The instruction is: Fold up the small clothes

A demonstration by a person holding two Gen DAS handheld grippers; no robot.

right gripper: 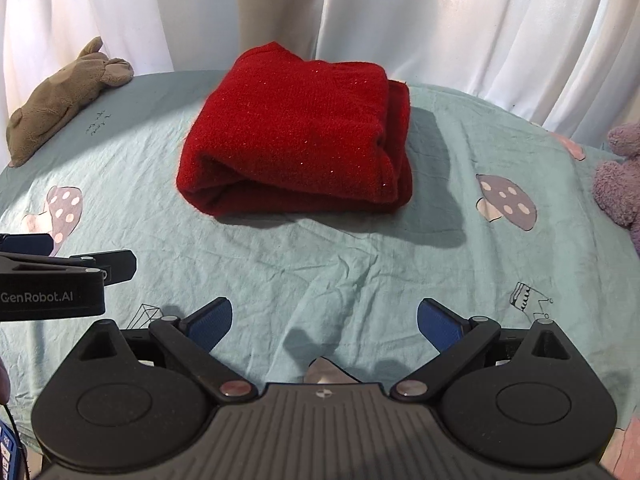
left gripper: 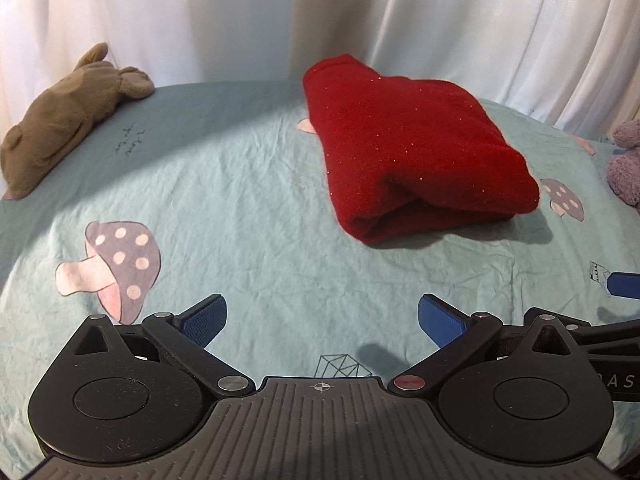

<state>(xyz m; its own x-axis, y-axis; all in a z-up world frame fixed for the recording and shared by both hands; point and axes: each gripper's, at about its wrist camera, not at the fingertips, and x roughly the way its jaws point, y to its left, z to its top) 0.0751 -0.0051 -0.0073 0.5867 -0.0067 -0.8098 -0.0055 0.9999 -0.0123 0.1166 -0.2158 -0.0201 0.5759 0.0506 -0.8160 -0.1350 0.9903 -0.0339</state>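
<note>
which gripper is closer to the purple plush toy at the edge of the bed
Right. The right gripper hangs open on the side toward the purple plush toy; the left gripper, also open, sits beyond it, farther from the toy.

White curtains [right gripper: 440, 20] hang in folds along the back. In front lies a wrinkled pale teal sheet [right gripper: 320, 264] printed with mushrooms [left gripper: 116, 264], its far edge in shadow.

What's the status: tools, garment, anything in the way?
Left tool and right tool open, empty. Red garment folded on the sheet, untouched. Nothing in the way.
</note>
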